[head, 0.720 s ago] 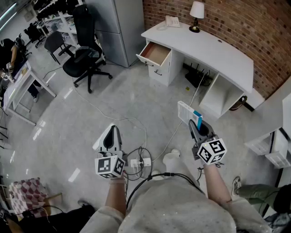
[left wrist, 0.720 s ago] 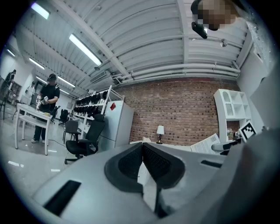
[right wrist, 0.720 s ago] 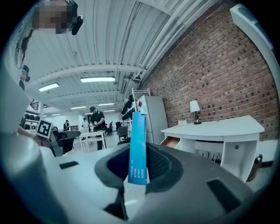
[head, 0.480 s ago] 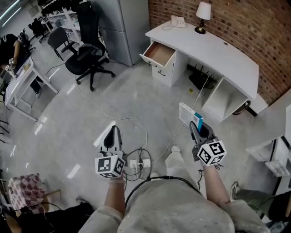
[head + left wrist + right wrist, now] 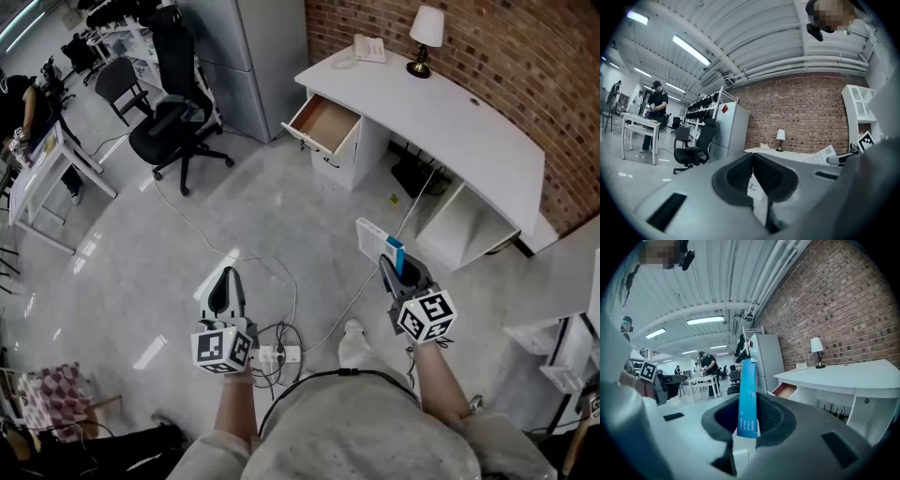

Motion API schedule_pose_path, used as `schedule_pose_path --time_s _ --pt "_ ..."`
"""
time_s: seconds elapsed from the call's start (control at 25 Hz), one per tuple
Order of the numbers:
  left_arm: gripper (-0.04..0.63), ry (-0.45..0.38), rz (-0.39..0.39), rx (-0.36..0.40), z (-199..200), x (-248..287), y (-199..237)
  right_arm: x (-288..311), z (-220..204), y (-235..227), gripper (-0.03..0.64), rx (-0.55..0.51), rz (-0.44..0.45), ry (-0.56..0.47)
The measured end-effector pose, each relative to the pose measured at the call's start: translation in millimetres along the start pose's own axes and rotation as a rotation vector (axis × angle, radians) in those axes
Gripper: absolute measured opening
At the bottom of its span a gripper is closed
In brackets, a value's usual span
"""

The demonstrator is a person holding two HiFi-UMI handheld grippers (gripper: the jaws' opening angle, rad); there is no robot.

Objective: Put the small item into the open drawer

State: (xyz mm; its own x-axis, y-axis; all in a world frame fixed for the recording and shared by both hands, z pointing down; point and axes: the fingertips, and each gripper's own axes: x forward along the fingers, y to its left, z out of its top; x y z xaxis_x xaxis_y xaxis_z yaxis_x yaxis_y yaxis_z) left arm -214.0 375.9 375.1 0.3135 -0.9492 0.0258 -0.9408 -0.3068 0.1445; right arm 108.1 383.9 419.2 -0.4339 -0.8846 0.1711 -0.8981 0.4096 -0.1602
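My right gripper (image 5: 392,265) is shut on a thin box with a blue edge and a white printed face (image 5: 378,242), held upright in front of me; in the right gripper view the blue box (image 5: 748,399) stands between the two pads. My left gripper (image 5: 225,286) is shut and holds nothing; its pads (image 5: 766,173) meet in the left gripper view. The open drawer (image 5: 322,125) with a wooden inside juts from the left end of the white curved desk (image 5: 450,122) far ahead; the drawer (image 5: 784,390) also shows in the right gripper view.
A lamp (image 5: 425,37) and a telephone (image 5: 368,49) stand on the desk by the brick wall. Black office chairs (image 5: 173,117) and a grey cabinet (image 5: 248,56) are at the left. Cables and a power strip (image 5: 277,354) lie on the floor at my feet.
Both grippers have shifted slightly left in the view as I moved across the floor; the desk and drawer sit a little higher and further right. The grip on the box is unchanged.
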Motion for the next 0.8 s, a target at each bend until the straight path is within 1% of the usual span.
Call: schedule_pose_path --time_s 0.2,0.44,0.64,0.8 --pt "0.006 -0.014 0.034 0.003 5 47 -8 30 9 -42 0.074 -0.001 0.029 0.012" --pt "0.006 -0.015 0.069 0.019 7 91 -31 58 19 -92 0.074 0.004 0.07 0.023" --pt "0.006 -0.022 0.102 0.028 6 116 -44 77 23 -119 0.075 0.006 0.117 0.027" --pt "0.006 -0.013 0.104 0.027 2 129 -56 87 25 -131 0.075 0.006 0.138 0.031"
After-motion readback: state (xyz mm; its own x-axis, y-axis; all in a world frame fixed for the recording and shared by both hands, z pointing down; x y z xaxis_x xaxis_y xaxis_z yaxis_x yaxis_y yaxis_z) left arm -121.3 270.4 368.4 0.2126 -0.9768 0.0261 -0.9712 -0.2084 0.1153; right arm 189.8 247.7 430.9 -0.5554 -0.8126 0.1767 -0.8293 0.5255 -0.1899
